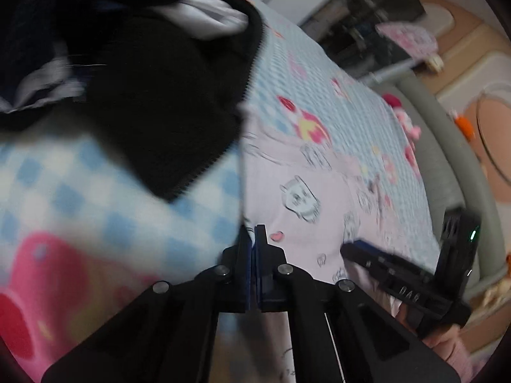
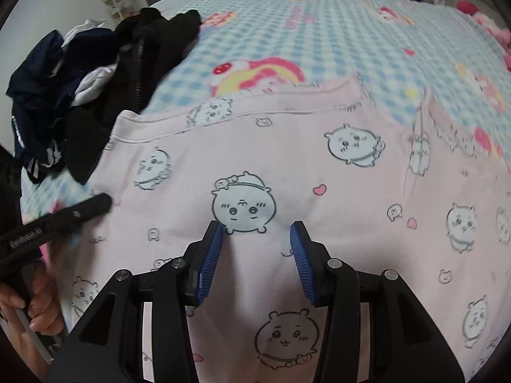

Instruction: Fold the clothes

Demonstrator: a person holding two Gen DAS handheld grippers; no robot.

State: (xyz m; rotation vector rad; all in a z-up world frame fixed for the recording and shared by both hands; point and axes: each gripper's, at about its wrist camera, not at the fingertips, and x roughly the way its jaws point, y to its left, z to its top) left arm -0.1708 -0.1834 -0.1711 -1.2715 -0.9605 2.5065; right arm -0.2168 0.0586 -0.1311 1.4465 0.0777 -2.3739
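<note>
A pink garment (image 2: pixel 319 166) printed with white cartoon animals lies spread flat on the checked bedspread (image 2: pixel 319 32). My right gripper (image 2: pixel 258 233) hovers just over its middle, open, blue pads wide apart with only flat cloth below them. In the left wrist view the same pink garment (image 1: pixel 303 191) stretches away to the right. My left gripper (image 1: pixel 255 233) is shut, pads together, tips at the garment's left edge; I see no cloth pinched between them. From the right wrist view, the left gripper (image 2: pixel 102 202) meets that same edge. The right gripper (image 1: pixel 354 250) shows low on the right.
A black zip jacket (image 2: pixel 137 48) and a heap of dark and white clothes (image 2: pixel 64 95) lie at the garment's upper left; the jacket (image 1: pixel 166 95) sits close ahead of the left gripper. A pink plush toy (image 1: pixel 405 118) rests by the bed's grey edge (image 1: pixel 447 159).
</note>
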